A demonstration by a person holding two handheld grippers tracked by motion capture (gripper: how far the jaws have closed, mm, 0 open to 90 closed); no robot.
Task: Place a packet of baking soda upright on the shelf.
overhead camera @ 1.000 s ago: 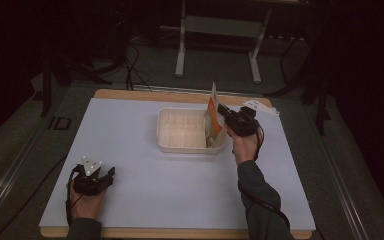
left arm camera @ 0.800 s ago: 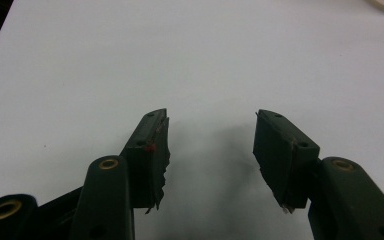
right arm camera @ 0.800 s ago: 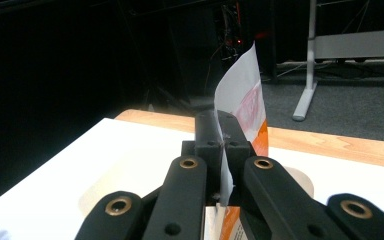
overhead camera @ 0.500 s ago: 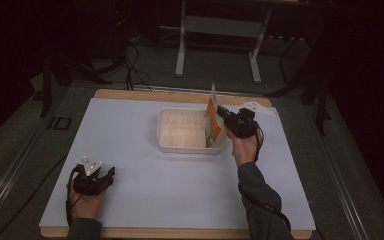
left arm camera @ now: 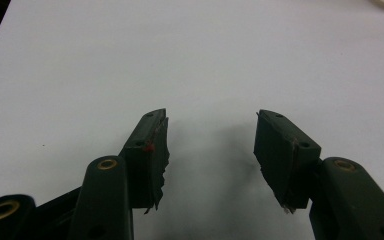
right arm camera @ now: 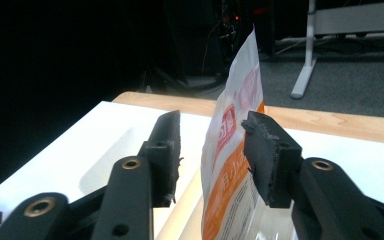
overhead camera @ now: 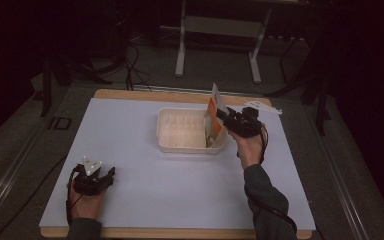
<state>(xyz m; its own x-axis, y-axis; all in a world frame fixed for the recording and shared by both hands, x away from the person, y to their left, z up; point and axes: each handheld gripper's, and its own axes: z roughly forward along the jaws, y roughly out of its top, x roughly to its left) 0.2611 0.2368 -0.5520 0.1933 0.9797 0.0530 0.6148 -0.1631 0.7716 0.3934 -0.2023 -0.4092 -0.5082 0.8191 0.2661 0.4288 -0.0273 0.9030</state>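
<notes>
The orange-and-white pouch (overhead camera: 213,116) stands unmoved in the tray (overhead camera: 186,131); right gripper (overhead camera: 225,117) jaws now spread around it, released. Left gripper (left arm camera: 207,145) idles open.

- From my feed the room is really dark, basically black off to both sides and along the back.
- Grey floor (overhead camera: 215,75) all around the table, looks like carpet.
- The table has a white top (overhead camera: 130,145) with a wooden edge (overhead camera: 145,94) showing at the far side.
- Past that far edge there's a white metal stand (overhead camera: 219,27) with two legs on the floor.
- Black cables (overhead camera: 130,65) snake over the floor beside it.
- Dark stand legs (overhead camera: 47,85) at one side, can't tell what they hold.
</notes>
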